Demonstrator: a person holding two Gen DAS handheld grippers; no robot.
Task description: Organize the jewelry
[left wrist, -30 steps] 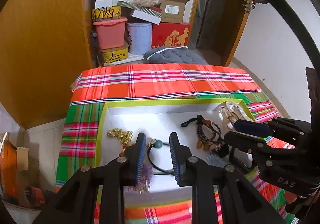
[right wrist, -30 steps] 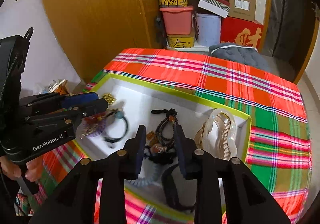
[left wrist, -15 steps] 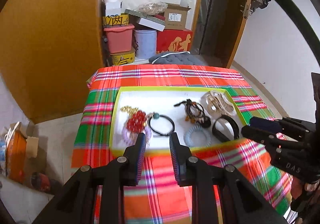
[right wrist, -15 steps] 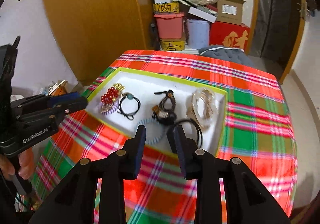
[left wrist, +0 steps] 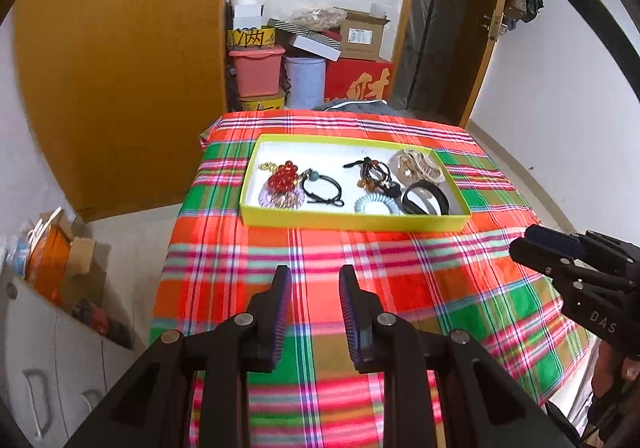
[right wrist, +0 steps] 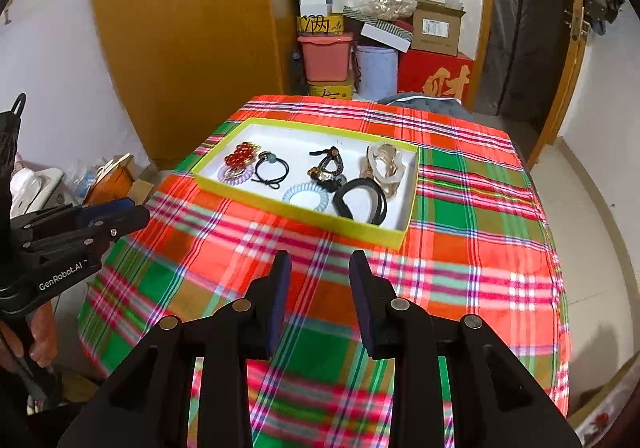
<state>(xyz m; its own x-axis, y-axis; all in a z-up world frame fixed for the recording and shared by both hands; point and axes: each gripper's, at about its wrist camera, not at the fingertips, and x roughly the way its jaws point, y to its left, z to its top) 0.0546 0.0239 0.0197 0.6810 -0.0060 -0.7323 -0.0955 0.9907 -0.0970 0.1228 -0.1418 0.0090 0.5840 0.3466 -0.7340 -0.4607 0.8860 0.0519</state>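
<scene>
Claws first: the left claw (left wrist: 311, 280) and the right claw (right wrist: 316, 268) are both spread, gripping nothing, each held above the near part of the desk (left wrist: 248, 256) under its plaid cloth. The yellow-rimmed tray (left wrist: 352, 220) sits toward the far edge of the desk. Inside it lie red beads (left wrist: 284, 176) at the left end, a black hair tie (left wrist: 324, 188), a blue coil tie (left wrist: 374, 204), and a black band (left wrist: 424, 196) at the right end.
</scene>
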